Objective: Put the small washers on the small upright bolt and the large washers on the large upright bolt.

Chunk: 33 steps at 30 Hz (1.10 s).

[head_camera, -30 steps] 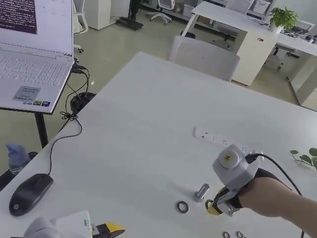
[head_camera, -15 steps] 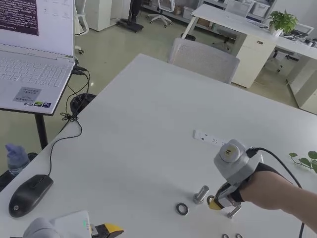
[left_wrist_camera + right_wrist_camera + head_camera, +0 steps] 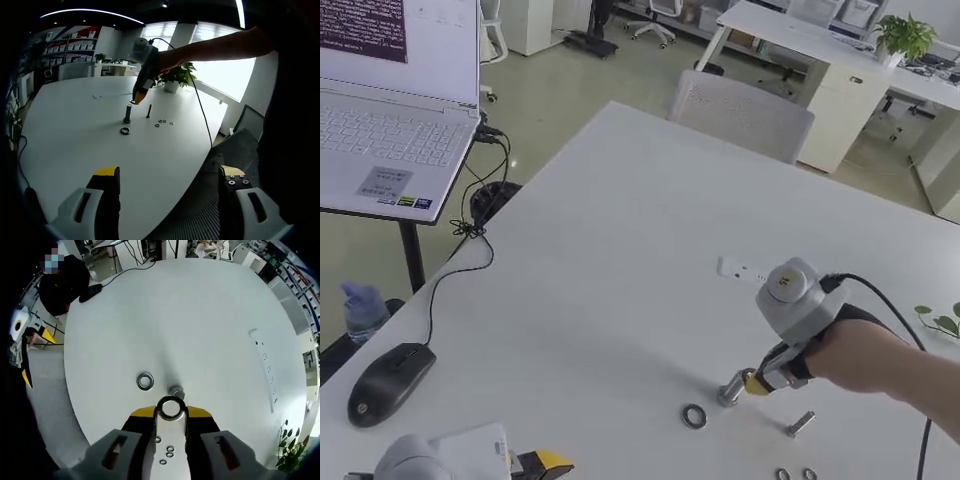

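Note:
My right gripper (image 3: 752,382) (image 3: 170,412) is shut on a large washer (image 3: 170,407), holding it just above and beside the top of the large upright bolt (image 3: 728,390) (image 3: 175,390). A second large washer (image 3: 694,415) (image 3: 145,381) lies flat on the white table to the bolt's left. The small bolt (image 3: 800,424) (image 3: 148,111) stands to the right, with several small washers (image 3: 795,474) (image 3: 165,452) lying near it. My left gripper (image 3: 535,463) (image 3: 167,185) is open with nothing between its jaws, held low off the table's near edge.
A white power strip (image 3: 740,270) lies beyond the bolts. A black mouse (image 3: 388,382) with its cable sits at the table's left edge. A laptop (image 3: 390,150) stands on a side stand at left. A plant (image 3: 940,320) is at the right, a chair (image 3: 740,115) behind the table.
My right gripper has moved up and over with the large washer, from between the two bolts to the top of the large bolt, uncovering the small bolt. The left gripper has stayed put.

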Each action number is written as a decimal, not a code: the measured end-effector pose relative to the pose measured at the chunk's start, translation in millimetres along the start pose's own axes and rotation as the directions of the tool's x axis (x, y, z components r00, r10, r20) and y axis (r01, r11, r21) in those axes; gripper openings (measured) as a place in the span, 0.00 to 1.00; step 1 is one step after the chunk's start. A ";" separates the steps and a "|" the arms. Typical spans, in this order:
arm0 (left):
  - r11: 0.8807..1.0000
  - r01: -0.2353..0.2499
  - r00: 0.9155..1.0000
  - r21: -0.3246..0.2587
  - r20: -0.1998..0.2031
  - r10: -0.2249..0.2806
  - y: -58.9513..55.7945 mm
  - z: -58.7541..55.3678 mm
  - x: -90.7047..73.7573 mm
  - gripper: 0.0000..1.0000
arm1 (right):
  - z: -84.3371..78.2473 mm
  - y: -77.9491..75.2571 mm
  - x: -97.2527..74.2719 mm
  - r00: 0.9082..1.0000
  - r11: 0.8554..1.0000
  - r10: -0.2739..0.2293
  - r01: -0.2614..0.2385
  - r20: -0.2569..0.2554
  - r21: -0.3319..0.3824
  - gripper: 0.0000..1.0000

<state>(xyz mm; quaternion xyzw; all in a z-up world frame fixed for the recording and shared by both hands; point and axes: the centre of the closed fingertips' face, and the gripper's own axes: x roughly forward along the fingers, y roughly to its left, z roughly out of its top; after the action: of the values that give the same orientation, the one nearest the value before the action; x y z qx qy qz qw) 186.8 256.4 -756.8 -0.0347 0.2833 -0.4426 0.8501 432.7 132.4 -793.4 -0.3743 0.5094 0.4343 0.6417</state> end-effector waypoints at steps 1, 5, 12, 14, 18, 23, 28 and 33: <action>1.000 -0.002 1.000 -0.003 0.002 0.002 0.5 0.2 -0.4 0.80 | 0.5 -0.6 1.1 1.000 1.000 0.003 -0.003 -0.001 0.001 0.20; 1.000 -0.004 1.000 -0.007 0.013 0.004 0.2 3.6 -2.1 0.80 | 3.5 -4.2 4.3 1.000 1.000 0.000 0.000 -0.002 -0.006 0.20; 1.000 -0.006 1.000 0.006 0.015 0.006 1.6 5.9 -1.9 0.81 | 7.6 -8.0 11.5 1.000 1.000 0.000 0.000 -0.012 -0.011 0.20; 1.000 -0.008 1.000 0.011 0.023 0.008 2.3 7.8 -1.8 0.81 | 7.6 -8.1 13.3 1.000 1.000 0.002 -0.002 -0.017 -0.011 0.20; 1.000 -0.008 1.000 0.013 0.018 0.008 3.6 8.1 -2.1 0.81 | 8.0 -11.6 18.3 1.000 1.000 0.001 -0.002 -0.027 -0.008 0.20; 1.000 -0.005 1.000 0.005 0.008 0.005 4.1 4.0 -1.6 0.81 | 7.5 -10.1 20.9 0.999 1.000 0.005 -0.006 -0.035 -0.018 0.20; 1.000 -0.001 1.000 0.001 0.004 0.001 3.4 2.0 -2.1 0.81 | 8.8 -7.3 22.9 0.999 1.000 0.016 -0.016 -0.040 -0.013 0.21; 1.000 0.001 1.000 0.005 0.001 -0.001 3.4 1.2 -2.4 0.81 | 8.5 -8.2 25.0 0.999 1.000 0.009 -0.010 -0.045 -0.019 0.21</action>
<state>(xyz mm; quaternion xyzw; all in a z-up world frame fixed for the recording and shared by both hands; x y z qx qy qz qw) 188.8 260.1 -755.8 -0.0329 0.2819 -0.4437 0.8501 445.8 141.8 -815.8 -0.3878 0.5212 0.4337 0.6244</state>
